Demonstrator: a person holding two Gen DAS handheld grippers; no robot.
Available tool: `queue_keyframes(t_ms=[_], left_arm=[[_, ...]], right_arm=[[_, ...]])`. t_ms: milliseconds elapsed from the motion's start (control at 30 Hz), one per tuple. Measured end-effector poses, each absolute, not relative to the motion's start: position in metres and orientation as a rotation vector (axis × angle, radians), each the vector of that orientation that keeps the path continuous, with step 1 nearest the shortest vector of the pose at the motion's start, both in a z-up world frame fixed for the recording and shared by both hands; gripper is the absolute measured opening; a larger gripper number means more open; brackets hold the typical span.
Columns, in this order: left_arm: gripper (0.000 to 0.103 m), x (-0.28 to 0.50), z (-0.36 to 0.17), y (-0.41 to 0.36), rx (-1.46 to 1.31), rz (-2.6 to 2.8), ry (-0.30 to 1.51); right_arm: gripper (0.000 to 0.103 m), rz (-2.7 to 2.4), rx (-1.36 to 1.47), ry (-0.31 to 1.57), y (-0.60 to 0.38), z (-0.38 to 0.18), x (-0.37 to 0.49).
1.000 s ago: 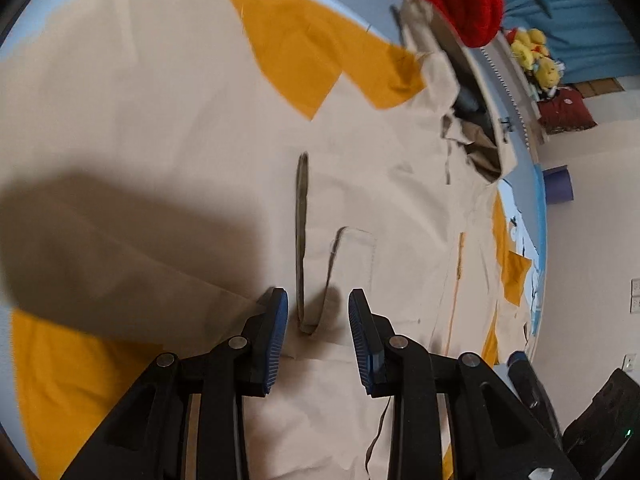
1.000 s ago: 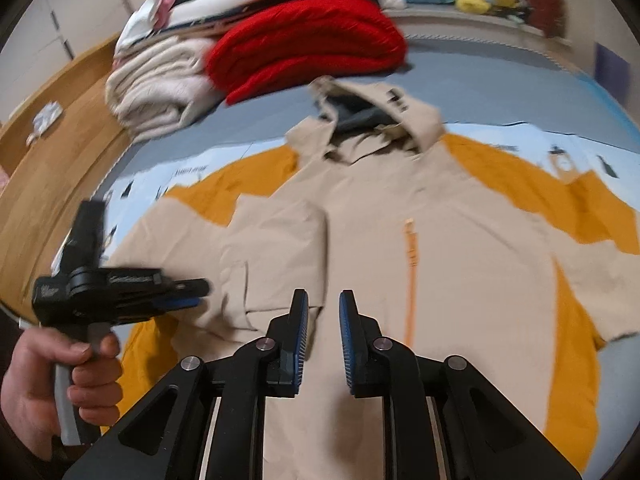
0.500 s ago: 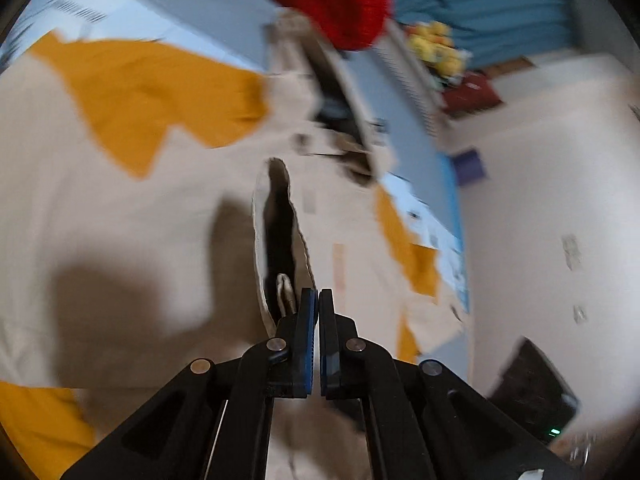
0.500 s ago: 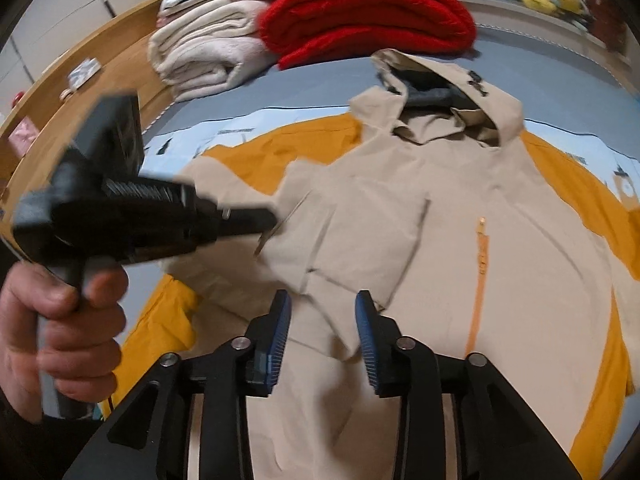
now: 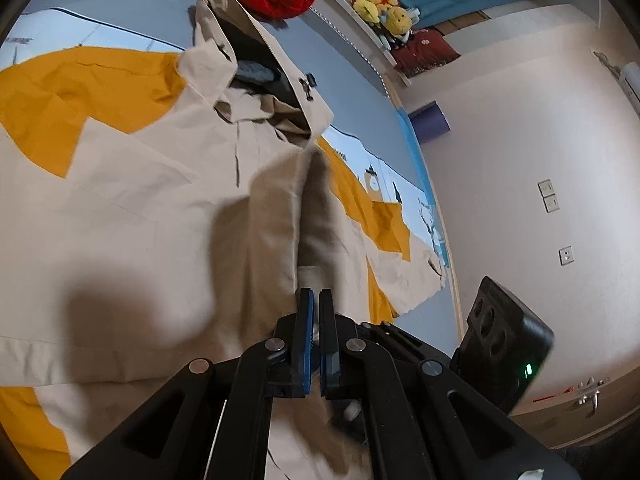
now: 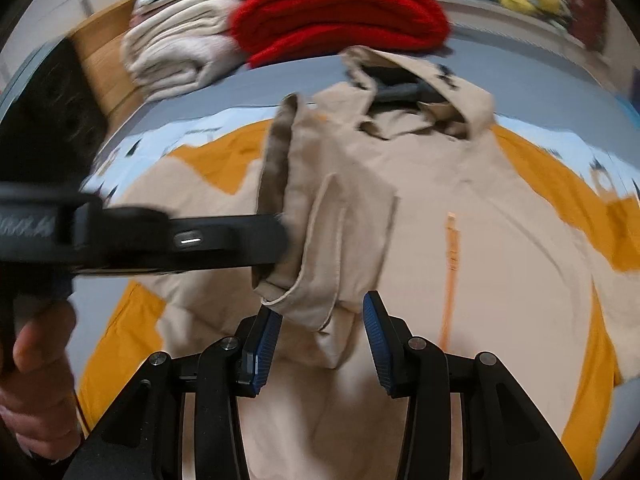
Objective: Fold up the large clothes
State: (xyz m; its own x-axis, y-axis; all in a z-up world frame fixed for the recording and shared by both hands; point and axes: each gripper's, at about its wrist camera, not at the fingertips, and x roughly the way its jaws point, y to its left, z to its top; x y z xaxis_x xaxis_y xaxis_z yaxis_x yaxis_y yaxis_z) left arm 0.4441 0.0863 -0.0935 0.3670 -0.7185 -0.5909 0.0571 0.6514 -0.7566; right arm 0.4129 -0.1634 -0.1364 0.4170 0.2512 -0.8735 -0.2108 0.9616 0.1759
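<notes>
A beige jacket with orange panels (image 5: 120,200) (image 6: 500,300) lies spread front-up on the bed, hood (image 5: 256,64) (image 6: 420,92) at the far end and orange zipper (image 6: 452,248) down the middle. My left gripper (image 5: 315,296) (image 6: 280,240) is shut on the fabric of one sleeve (image 5: 276,216) (image 6: 332,248) and holds it raised above the jacket's chest. The sleeve's cuff hangs down in front of my right gripper (image 6: 322,312). That gripper is open, and the cuff end sits between its fingers without the pads pressing it.
Folded red knitwear (image 6: 340,12) and a pile of cream clothes (image 6: 180,52) lie beyond the hood, by the wooden bed edge (image 6: 108,76). A person's hand (image 6: 36,360) grips the left tool. Plush toys (image 5: 384,4) and a purple roll (image 5: 428,122) stand along the wall.
The left gripper shut on the sleeve fabric and lifted it off the jacket, turning as it rose. The right gripper opened wider and sank toward the hanging cuff.
</notes>
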Motion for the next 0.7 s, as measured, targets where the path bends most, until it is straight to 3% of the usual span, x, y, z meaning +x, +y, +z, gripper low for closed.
queue_keyframes(t_ms=[67,167,333,433,700], left_arm=[[0.000,0.445,-0.092,0.092,-0.704,-0.520,1.079],[0.000,0.446,-0.083,0.113,-0.659,-0.378,1.032],[0.000,0.438,-0.051,0.164,-0.453,0.010,0.870],[0.003,0.432,-0.048,0.199,-0.500,0.150,0.830],[0.003,0.437,-0.094,0.218,-0.501,0.240,1.027]], right_arm=[[0.022,0.250,0.077,1.102,-0.176,-0.136,0.416],[0.017,0.172,0.132,1.090,-0.199,-0.134,0.419],[0.014,0.031,0.264,1.065,-0.245,-0.127,0.421],[0.013,-0.068,0.329,1.000,-0.275,-0.114,0.419],[0.013,-0.312,0.516,0.992,-0.359,-0.118,0.419]])
